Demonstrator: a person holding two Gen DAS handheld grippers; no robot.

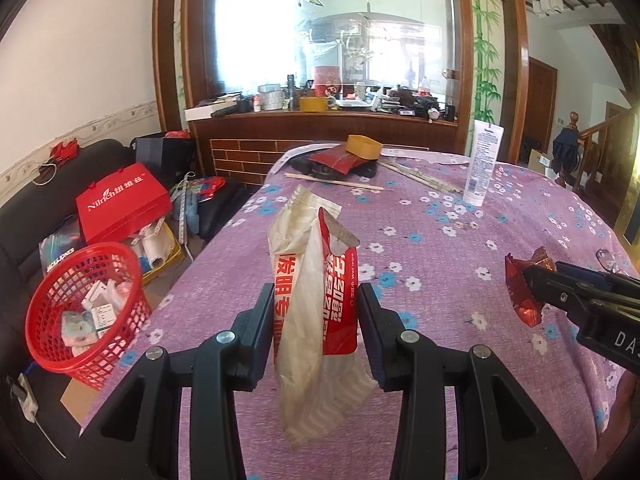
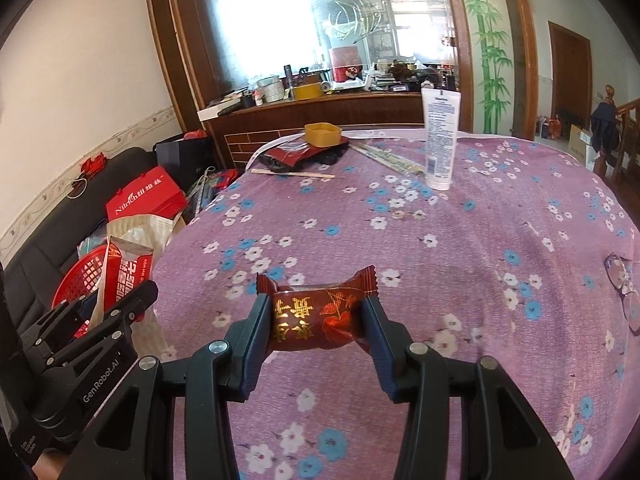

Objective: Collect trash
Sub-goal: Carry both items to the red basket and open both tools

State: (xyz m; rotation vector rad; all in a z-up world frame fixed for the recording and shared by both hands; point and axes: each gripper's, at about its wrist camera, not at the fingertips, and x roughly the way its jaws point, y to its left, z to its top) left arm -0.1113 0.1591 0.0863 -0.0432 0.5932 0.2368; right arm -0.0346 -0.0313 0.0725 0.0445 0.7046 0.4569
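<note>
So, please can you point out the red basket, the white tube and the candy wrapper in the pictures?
red basket [image 1: 86, 312]: left wrist view, on its mesh wall.
white tube [image 2: 440, 136]: right wrist view, on the printed middle of its body.
candy wrapper [image 2: 316, 316]: right wrist view, on its middle between the pads.

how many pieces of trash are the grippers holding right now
2: a red-and-white wet wipe packet in the left gripper, and a dark red candy wrapper in the right gripper.
</note>
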